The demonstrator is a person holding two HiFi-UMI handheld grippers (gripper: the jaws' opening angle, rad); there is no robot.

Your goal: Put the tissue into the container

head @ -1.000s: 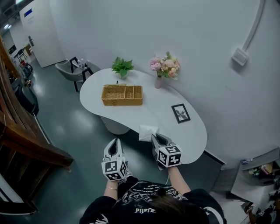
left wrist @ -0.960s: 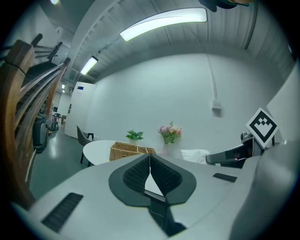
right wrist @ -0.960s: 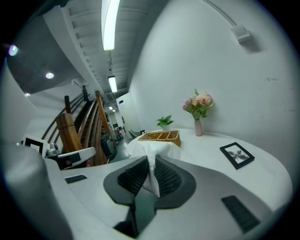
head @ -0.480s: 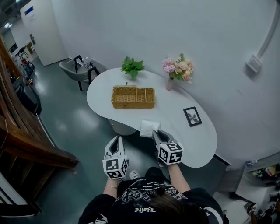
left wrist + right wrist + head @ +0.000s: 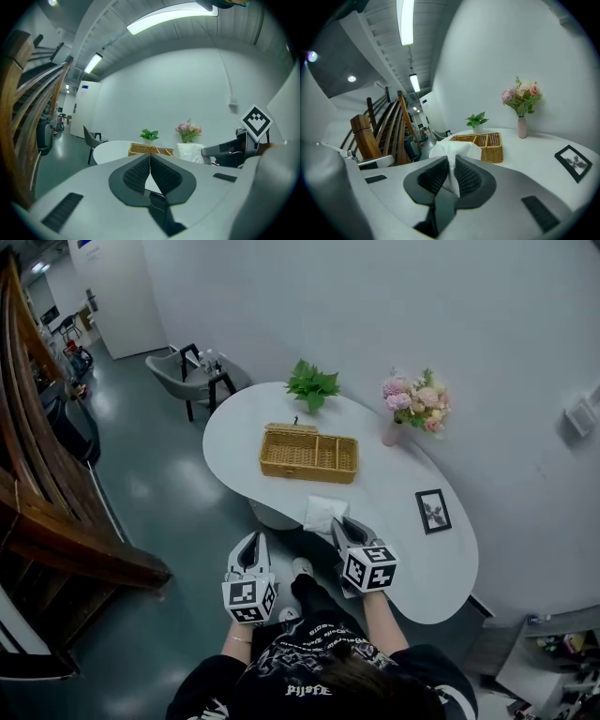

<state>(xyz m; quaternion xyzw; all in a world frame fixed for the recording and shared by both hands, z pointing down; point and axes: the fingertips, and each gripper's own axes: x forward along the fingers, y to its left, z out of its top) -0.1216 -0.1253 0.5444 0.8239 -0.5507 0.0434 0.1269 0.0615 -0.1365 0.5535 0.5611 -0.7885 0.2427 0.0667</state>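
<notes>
White tissue (image 5: 325,515) is clenched in the right gripper (image 5: 342,524) at the lower centre of the frame, just below the wicker container (image 5: 308,471) on the table (image 5: 412,549). The left gripper (image 5: 250,541) has its jaws pressed together, empty.

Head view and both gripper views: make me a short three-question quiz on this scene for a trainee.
1. True or false: the right hand-held gripper is shut on the tissue.
2. What lies flat on the table? A picture frame; B mug; C book.
3. Fill in: the left hand-held gripper is ___ and empty.
Key: 1 true; 2 A; 3 shut.
</notes>
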